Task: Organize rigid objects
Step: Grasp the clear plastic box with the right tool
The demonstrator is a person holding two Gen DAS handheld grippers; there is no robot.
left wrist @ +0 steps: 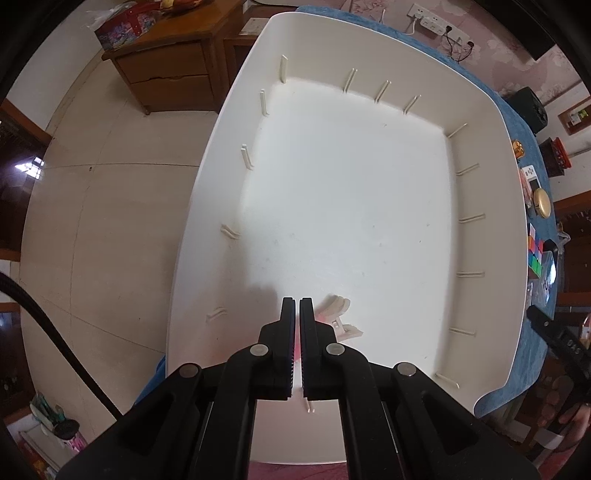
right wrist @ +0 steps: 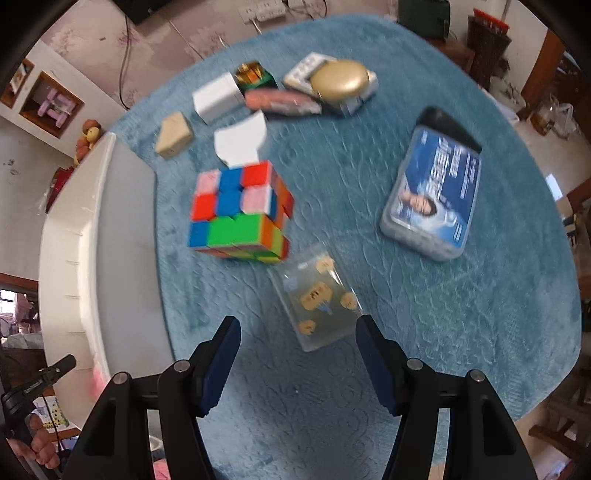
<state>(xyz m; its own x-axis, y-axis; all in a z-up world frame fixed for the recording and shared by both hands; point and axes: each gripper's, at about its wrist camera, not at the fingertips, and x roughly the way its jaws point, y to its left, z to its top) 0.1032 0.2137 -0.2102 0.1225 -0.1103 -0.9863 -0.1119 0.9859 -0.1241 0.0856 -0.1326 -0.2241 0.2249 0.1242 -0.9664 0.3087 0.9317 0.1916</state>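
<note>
While left tool (left wrist: 297, 301) hovers, white bin (left wrist: 236, 110) holds a clip (left wrist: 338, 317).

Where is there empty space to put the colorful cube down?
The white bin is nearly bare: only a small cream clip lies by the left tongs. On the blue cloth, open patches sit below the blue-label box and before the right tongs. The far edge is crowded around the gold compact.

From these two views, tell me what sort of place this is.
Probably a room in a home: a wooden drawer cabinet on a tiled floor, power strips on a papered wall, and a table under a blue cloth strewn with household odds and ends.
</note>
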